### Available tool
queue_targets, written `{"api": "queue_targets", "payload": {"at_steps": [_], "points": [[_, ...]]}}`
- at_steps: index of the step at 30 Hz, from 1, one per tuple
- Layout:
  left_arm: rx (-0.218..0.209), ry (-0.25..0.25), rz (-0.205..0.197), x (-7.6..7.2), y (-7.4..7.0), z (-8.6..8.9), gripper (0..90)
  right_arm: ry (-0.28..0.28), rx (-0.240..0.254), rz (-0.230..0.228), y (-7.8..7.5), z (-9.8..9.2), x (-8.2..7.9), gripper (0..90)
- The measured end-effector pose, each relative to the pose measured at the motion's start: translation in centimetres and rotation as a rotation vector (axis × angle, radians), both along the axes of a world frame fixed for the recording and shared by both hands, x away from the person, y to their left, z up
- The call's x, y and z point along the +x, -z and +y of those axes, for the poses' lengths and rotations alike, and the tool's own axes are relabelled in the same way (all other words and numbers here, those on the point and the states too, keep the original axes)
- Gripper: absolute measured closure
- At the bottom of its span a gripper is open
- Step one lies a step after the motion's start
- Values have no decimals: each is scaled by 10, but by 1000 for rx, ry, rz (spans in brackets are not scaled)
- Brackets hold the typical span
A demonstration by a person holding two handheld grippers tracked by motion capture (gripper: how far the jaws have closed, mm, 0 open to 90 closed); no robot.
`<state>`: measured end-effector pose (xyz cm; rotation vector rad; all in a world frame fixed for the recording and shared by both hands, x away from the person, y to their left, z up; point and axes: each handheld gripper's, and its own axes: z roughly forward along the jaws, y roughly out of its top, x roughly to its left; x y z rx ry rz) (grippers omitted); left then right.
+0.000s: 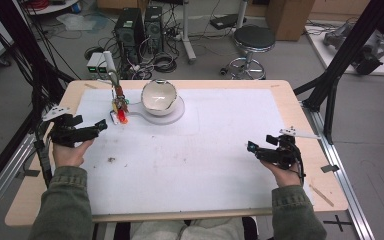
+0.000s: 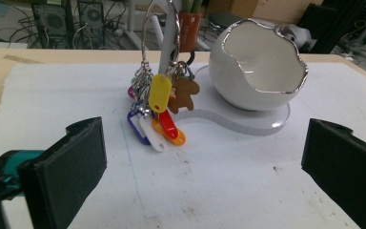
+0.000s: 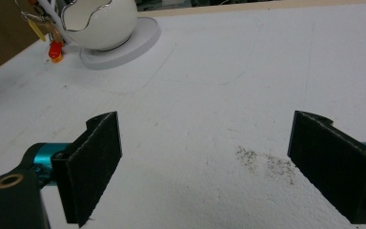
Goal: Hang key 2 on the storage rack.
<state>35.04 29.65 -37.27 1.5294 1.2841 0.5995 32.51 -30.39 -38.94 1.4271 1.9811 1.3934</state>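
Left gripper view, key tags (image 2: 159,112) hung near bowl (image 2: 259,67), both grippers' jaws open

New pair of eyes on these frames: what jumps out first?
The white eggshell-shaped bowl with its jagged silver rim, sitting on a white base at the far middle of the white mat. Right beside it, a bunch of coloured key tags hangs from a stand. Nearer the person, the left tongs and right tongs sit open and empty at the mat's two sides.

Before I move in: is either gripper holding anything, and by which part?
Nothing is held. Left gripper and right gripper are open, short of the key tags.
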Motion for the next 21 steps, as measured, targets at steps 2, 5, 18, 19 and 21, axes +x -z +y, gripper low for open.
{"api": "queue_targets", "payload": {"at_steps": [2, 5, 18, 19, 21], "points": [[4, -4, 6, -1, 2, 0, 17, 0, 0, -2, 0, 0, 0, 102], [13, -1, 3, -4, 4, -1, 17, 5, -2, -2, 0, 0, 0, 102], [26, -7, 11, -16, 15, -2, 17, 9, 0, -2, 0, -1, -1, 102], [25, -10, 11, -18, 16, -2, 17, 8, -1, -3, 0, -1, 0, 102], [27, -8, 9, -20, 17, -4, 17, 7, 1, -2, 0, -1, 0, 102]]}}
